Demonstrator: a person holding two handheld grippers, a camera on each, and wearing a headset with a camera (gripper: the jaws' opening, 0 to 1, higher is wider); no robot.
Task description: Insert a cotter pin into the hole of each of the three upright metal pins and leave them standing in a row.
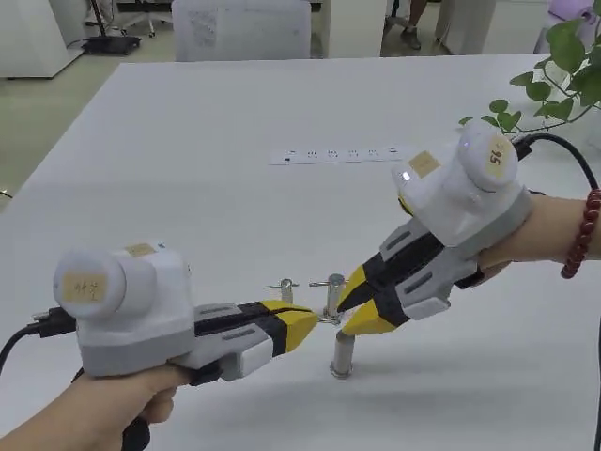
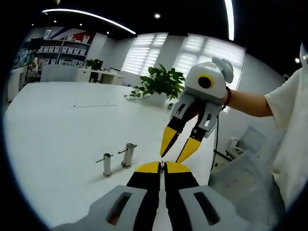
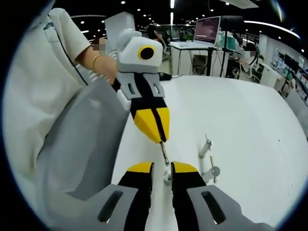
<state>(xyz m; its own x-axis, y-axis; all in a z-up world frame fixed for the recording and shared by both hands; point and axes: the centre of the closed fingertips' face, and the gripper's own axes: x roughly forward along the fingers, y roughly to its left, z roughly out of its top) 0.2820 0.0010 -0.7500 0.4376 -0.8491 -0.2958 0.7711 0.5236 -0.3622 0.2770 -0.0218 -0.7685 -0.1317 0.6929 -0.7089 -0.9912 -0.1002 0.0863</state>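
Left gripper [image 1: 315,319], white and grey body with black jaws and yellow tips, comes in from the lower left of the head view, low over the white table [image 1: 235,188]. Its jaws are pressed together in the left gripper view [image 2: 162,166]. The right gripper view shows them pinching a thin metal cotter pin [image 3: 164,153], which sticks out of the tips and points down. Right gripper [image 1: 343,317], same build, reaches in from the upper right and angles down, its tips just beside the left gripper's tips. Its jaws are spread, with a clear gap between the yellow tips in the left gripper view [image 2: 171,158] and in its own view [image 3: 162,166]. Three short upright grey metal pins stand on the table. The nearest metal pin [image 1: 343,355] is just below the two sets of tips, and its top [image 3: 167,178] shows between the right gripper's spread jaws; cannot tell if the jaws touch it. The held cotter pin hangs just above that top. No cotter pin is visible through this pin. The far left metal pin [image 1: 286,287] and the far right metal pin [image 1: 333,287] stand side by side behind it, each with a cotter pin crosswise through the top; they also show in the left gripper view [image 2: 107,163] [image 2: 127,155]. A white power strip [image 1: 338,153] lies farther back on the table and a green leafy plant [image 1: 554,75] is at the right edge.
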